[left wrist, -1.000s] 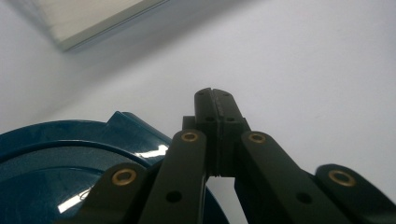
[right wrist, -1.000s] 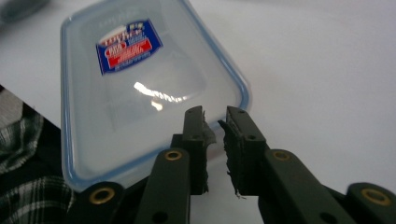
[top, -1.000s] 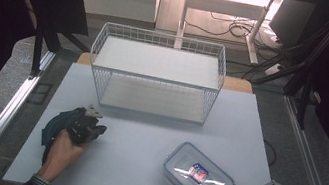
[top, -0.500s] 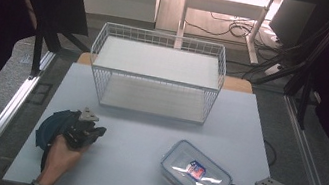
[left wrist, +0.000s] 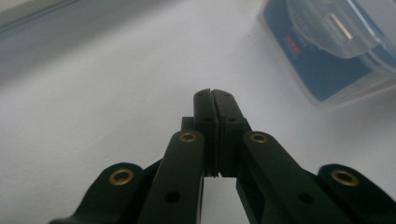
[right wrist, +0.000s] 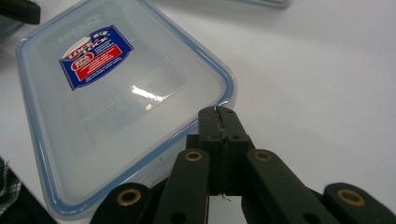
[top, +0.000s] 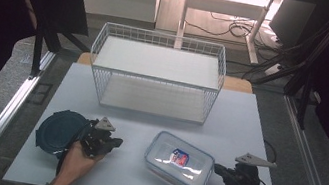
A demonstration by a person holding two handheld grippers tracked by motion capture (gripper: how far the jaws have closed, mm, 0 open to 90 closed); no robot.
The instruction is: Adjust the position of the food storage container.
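A clear rectangular box (top: 178,162) with a blue-rimmed lid and a red-and-blue sticker (right wrist: 95,56) lies on the white table's near half. My right gripper (top: 216,168) is shut and empty. Its tips (right wrist: 217,111) sit at the box's (right wrist: 116,116) right rim; contact cannot be told. My left gripper (top: 116,142) is also shut and empty, pointing right across bare table (left wrist: 116,93) toward the box (left wrist: 336,42), a short gap away. A dark blue round dish (top: 58,130) lies just left of the left hand.
A white wire basket (top: 155,73) stands empty at the back middle of the table (top: 249,122). Metal rails run along both table sides. Free table lies between the basket and the box.
The right gripper has moved left and forward up to the box's rim. The left gripper has shifted right, off the round dish, which now shows more fully.
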